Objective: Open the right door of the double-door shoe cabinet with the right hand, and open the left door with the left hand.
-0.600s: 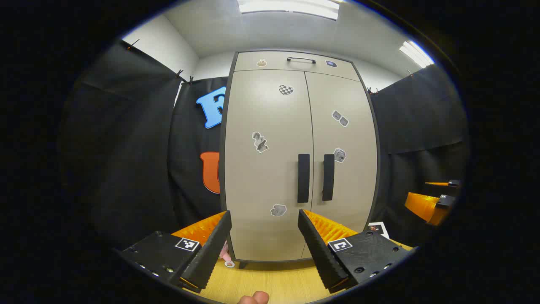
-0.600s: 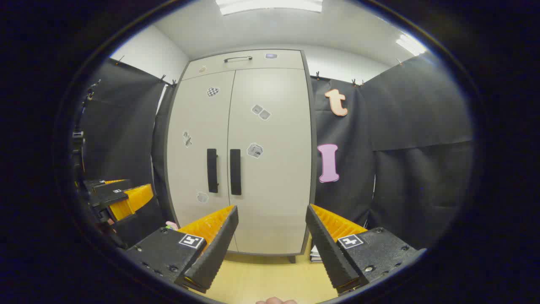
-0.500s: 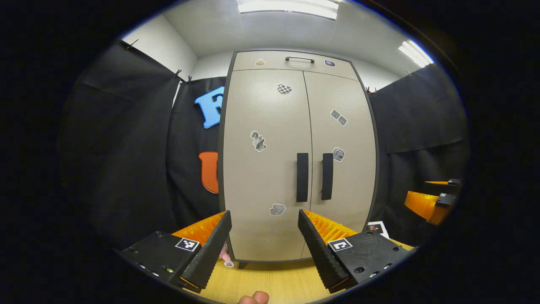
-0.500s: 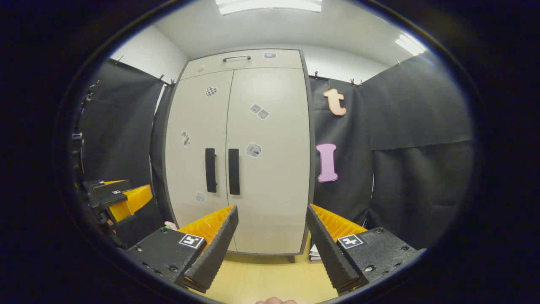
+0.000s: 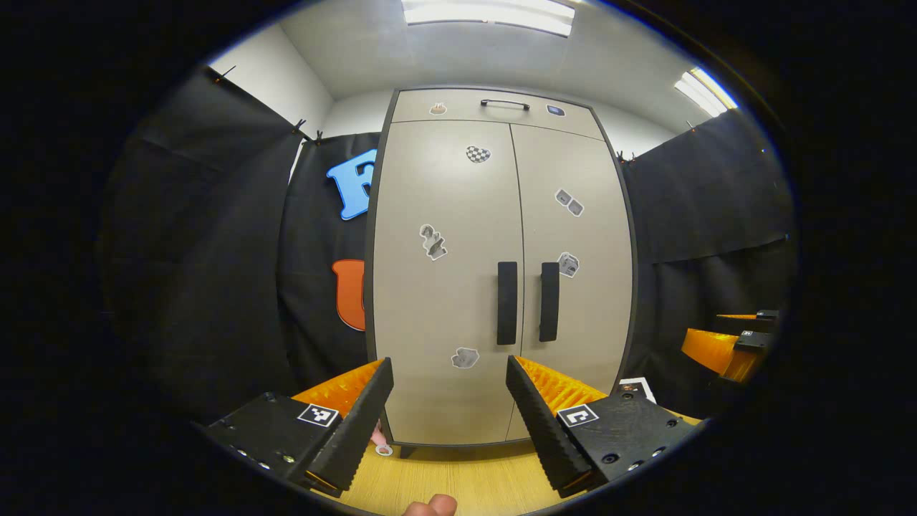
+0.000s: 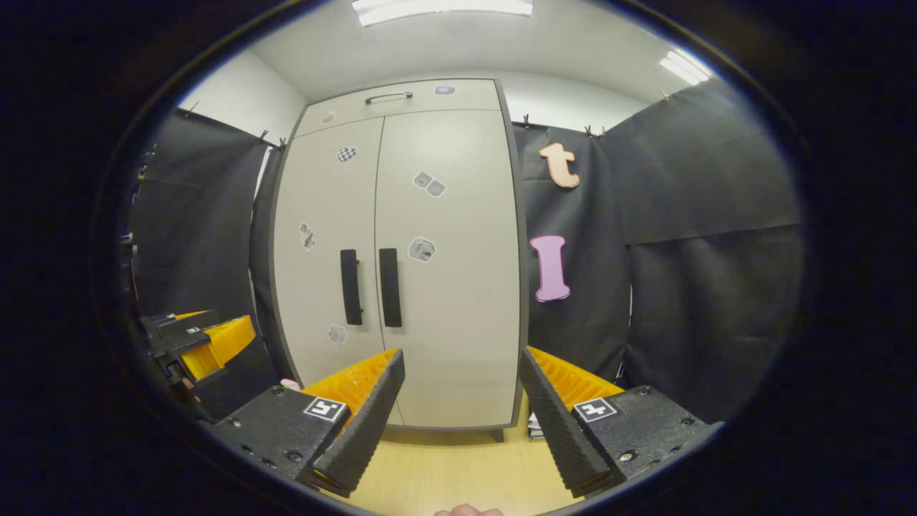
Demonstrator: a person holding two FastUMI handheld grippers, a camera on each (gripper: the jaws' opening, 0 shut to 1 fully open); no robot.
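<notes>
Shoe cabinet (image 5: 458,301) standing upright at centre frame in the left gripper view, and left of centre in the right gripper view (image 6: 458,301). Both doors shut, meeting along a thin vertical seam. Left door (image 5: 437,301) carrying a dark vertical handle (image 5: 507,302) just beside the seam; right door (image 5: 584,301) carrying a matching handle (image 5: 549,302) on the seam's other side, the two handles near each other but apart. Same pair in the right gripper view: left door (image 6: 319,272) with its handle (image 6: 350,287), right door (image 6: 458,301) with its handle (image 6: 390,287). Small stickers (image 5: 433,241) scattered over both door faces. Narrow top panel above the doors with a slim horizontal pull (image 5: 505,104) near the upper centre.

Left gripper (image 5: 450,412) at the bottom of its own view, fingers spread wide with nothing between them, well apart from the cabinet; seen too at the lower left edge of the right gripper view (image 6: 204,344), too small there to judge. Right gripper (image 6: 462,412) at the bottom of its view, likewise spread and empty, well short of the doors; glimpsed at the right edge of the left gripper view (image 5: 731,344).

Pale wood floor (image 5: 466,480) under the cabinet's base, a small pink thing (image 5: 377,435) low by its left corner. Black cloth wall (image 6: 702,272) on either side. Ceiling light (image 5: 491,11) at the top.
</notes>
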